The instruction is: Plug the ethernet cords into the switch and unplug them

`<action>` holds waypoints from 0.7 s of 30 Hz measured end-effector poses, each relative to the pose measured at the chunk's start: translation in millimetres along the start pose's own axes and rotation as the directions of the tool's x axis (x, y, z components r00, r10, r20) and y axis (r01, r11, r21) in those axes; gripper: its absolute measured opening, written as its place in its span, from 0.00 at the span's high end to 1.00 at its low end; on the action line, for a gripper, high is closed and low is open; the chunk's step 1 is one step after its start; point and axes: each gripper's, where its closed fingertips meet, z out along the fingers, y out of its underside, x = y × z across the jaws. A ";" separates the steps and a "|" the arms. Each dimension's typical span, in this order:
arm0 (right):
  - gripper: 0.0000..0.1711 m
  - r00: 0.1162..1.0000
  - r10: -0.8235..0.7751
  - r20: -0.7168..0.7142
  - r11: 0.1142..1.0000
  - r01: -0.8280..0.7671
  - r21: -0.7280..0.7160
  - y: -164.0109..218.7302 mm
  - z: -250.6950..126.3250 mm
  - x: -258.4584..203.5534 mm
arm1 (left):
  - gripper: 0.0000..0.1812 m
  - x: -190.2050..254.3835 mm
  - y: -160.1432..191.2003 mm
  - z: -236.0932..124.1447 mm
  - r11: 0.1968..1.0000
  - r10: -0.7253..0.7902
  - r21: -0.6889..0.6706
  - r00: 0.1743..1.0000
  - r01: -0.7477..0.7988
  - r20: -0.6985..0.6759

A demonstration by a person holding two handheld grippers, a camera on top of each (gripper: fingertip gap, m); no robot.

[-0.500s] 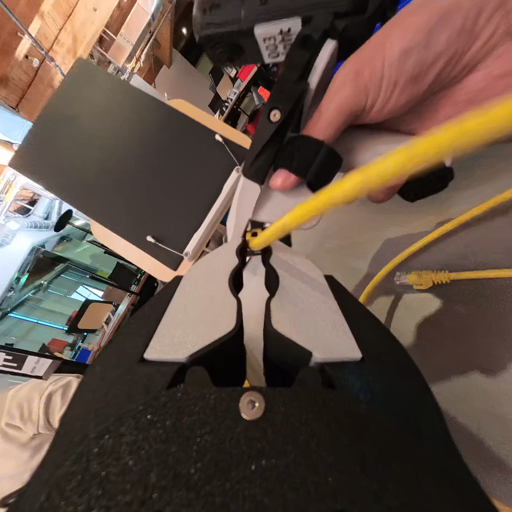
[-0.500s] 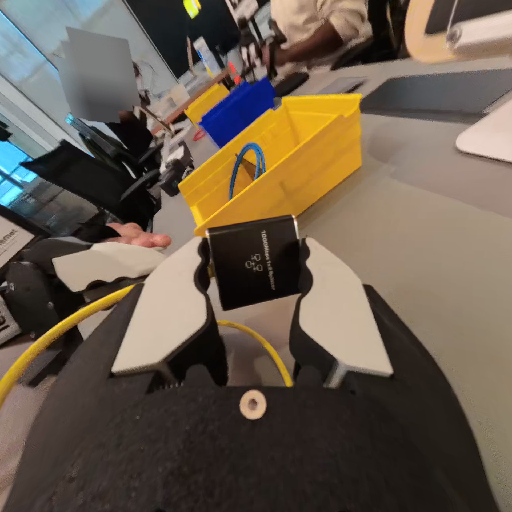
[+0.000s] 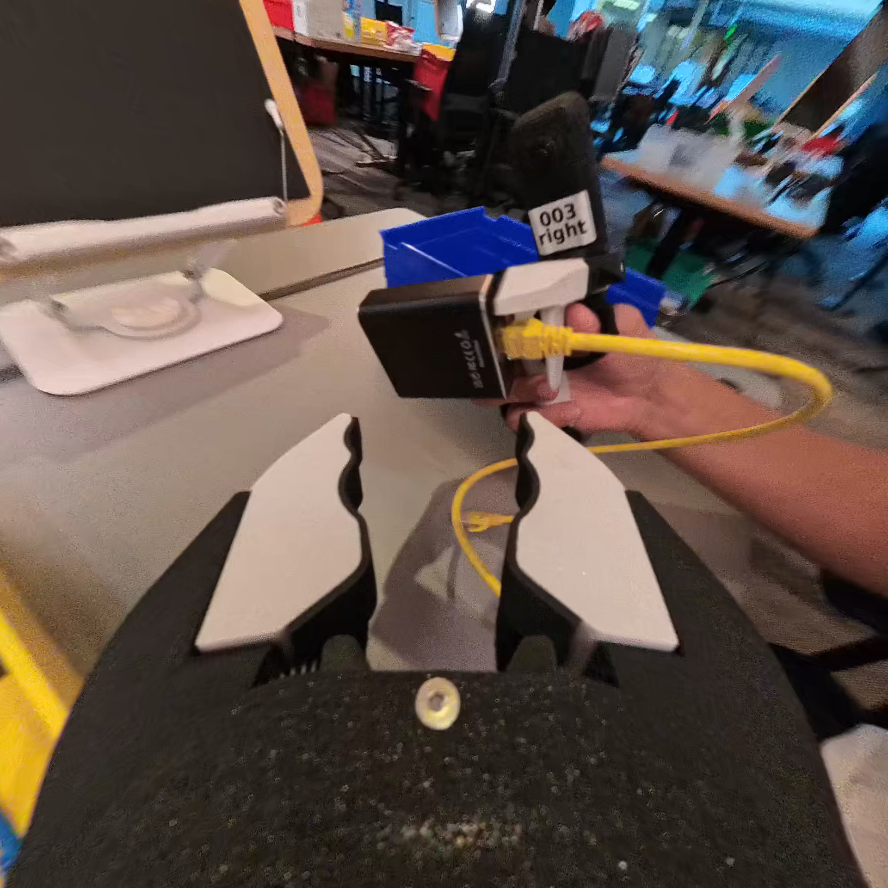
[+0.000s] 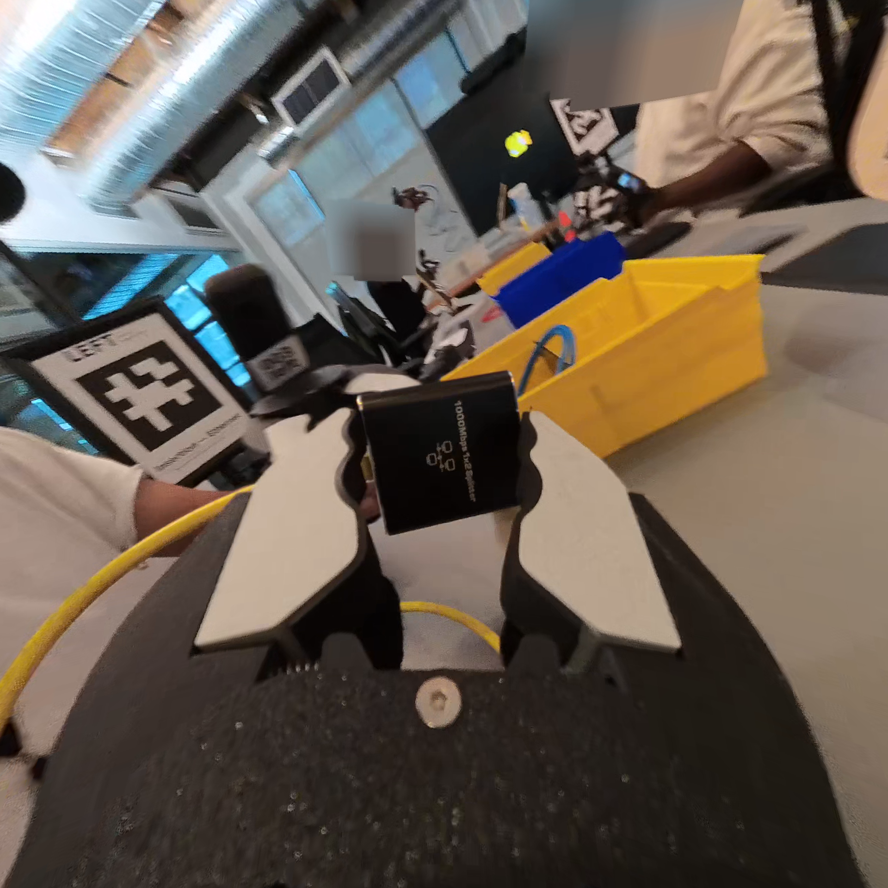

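Observation:
My right gripper (image 4: 437, 425) is shut on the small black switch (image 4: 439, 456) and holds it above the grey table. In the left wrist view the switch (image 3: 427, 336) sits in the right gripper (image 3: 502, 339). A yellow ethernet cord (image 3: 696, 353) has one plug (image 3: 524, 339) seated in the switch's port. The cord loops right and back down to the table, where its other plug (image 3: 480, 521) lies loose. My left gripper (image 3: 437, 423) is open and empty, a little in front of and below the switch. The cord also shows in the right wrist view (image 4: 96, 581).
A yellow bin (image 4: 672, 365) with a blue cable (image 4: 552, 343) in it stands right of the switch, with a blue bin (image 4: 562, 274) behind it. A white monitor stand (image 3: 144, 331) and dark screen (image 3: 120, 96) stand at the left. A person's forearm (image 3: 721, 461) crosses at the right.
My left gripper was shut on the yellow cord's plug. Now it is open and drawn back, and the plug sits in the switch. The right gripper still holds the switch.

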 end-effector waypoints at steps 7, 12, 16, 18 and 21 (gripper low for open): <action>0.64 0.990 -0.017 0.140 1.000 0.018 -0.003 15.7 26.6 -27.2 | 0.63 6.6 7.3 8.3 1.000 0.012 -0.017 0.998 -0.013 -0.063; 0.64 0.988 -0.010 0.156 1.000 0.008 0.012 16.9 28.6 -29.0 | 0.64 6.3 8.1 8.0 1.000 0.014 -0.018 0.998 -0.015 -0.064; 0.65 0.996 -0.022 0.088 0.999 0.026 -0.045 17.5 26.1 -21.9 | 0.65 -8.0 10.4 8.8 0.990 0.138 -0.034 0.990 -0.137 0.041; 0.64 0.999 -0.043 0.016 0.996 0.044 -0.082 12.9 20.8 -17.3 | 0.64 -23.2 13.7 6.7 0.957 0.288 -0.085 0.946 -0.278 0.147; 0.66 0.980 -0.138 -0.143 0.981 0.116 -0.154 -0.5 12.7 -13.1 | 0.65 -37.0 12.8 2.8 0.843 0.538 -0.176 0.790 -0.509 0.295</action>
